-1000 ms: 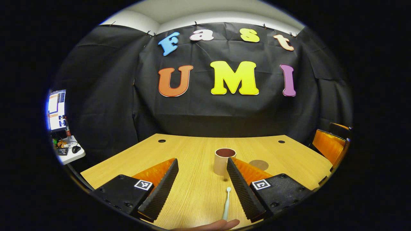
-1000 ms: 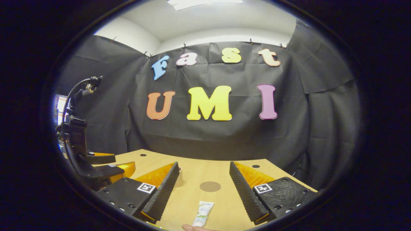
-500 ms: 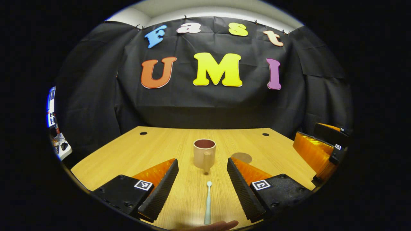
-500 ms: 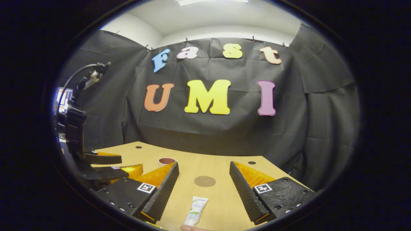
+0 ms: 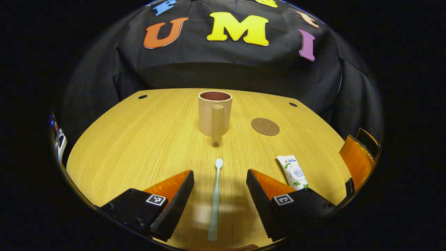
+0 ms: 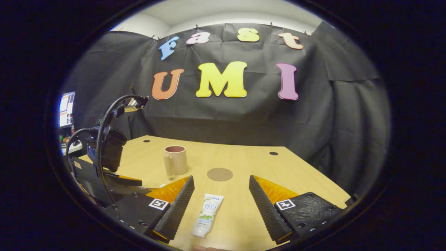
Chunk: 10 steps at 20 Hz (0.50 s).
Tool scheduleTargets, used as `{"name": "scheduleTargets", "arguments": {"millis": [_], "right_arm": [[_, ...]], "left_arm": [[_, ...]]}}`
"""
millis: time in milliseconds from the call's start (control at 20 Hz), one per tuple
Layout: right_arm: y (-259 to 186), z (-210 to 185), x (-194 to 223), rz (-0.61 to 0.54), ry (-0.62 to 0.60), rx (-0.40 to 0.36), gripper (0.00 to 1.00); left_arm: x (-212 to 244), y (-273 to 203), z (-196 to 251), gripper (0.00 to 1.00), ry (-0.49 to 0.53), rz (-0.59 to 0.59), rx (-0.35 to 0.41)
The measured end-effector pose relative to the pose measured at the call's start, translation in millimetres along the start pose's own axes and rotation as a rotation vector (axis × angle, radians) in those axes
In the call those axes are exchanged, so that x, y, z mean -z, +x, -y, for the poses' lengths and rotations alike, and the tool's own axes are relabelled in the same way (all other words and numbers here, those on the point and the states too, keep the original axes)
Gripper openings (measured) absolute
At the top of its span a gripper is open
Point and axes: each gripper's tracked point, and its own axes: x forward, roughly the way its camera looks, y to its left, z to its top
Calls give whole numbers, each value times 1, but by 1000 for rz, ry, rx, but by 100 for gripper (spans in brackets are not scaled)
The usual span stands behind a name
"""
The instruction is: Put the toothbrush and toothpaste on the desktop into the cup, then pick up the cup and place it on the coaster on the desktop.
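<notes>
A pale green toothbrush (image 5: 215, 198) lies on the wooden desk between the open fingers of my left gripper (image 5: 220, 176), head pointing away. Beyond it stands a beige cup (image 5: 214, 112) with its handle toward me, and a brown round coaster (image 5: 265, 126) lies to its right. The white toothpaste tube (image 5: 292, 171) rests by my left gripper's right finger. In the right gripper view the toothpaste (image 6: 208, 214) lies between the open fingers of my right gripper (image 6: 221, 183), untouched. The cup (image 6: 175, 160) and coaster (image 6: 220, 174) sit farther off. My left gripper (image 6: 122, 181) hangs at the left with its cable.
The desk (image 5: 139, 139) has small cable holes near its far corners. Black cloth walls it at the back and right. A monitor (image 6: 66, 108) and a cluttered side table sit at far left. My right gripper's orange finger (image 5: 357, 158) shows at the desk's right edge.
Both grippers tilted downward and drew back, so the toothbrush and toothpaste now lie fully between their fingers. The cup and coaster have not moved.
</notes>
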Motion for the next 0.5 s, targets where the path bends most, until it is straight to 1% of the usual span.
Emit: {"name": "scheduleTargets", "arguments": {"millis": [50,100,150,200,250,300,350,400,450,500], "right_arm": [[1,-1,3,-12,3,-3,95],[2,-2,8,-25,3,-6,95],[3,-2,11,-32,2,-6,95],[3,-1,12,-38,1,-4,98],[4,-1,12,-40,1,-2,96],[3,-1,14,-42,2,0,96],[4,-1,14,-44,3,0,98],[5,0,16,-46,5,1,95],[5,-1,16,-50,8,-1,95],[5,-1,17,-58,11,-3,95]], "left_arm": [[3,2,0,94,-2,-18,-6],[7,4,0,88,-3,-32,-7],[13,6,1,86,-4,-53,-7],[16,7,3,73,-9,-73,0],[18,8,3,70,-11,-84,5],[21,10,5,62,-13,-95,7],[22,10,4,58,-8,-98,1],[21,11,1,52,2,-94,-4],[21,11,0,49,6,-96,-5],[21,11,0,36,2,-96,-3]]}}
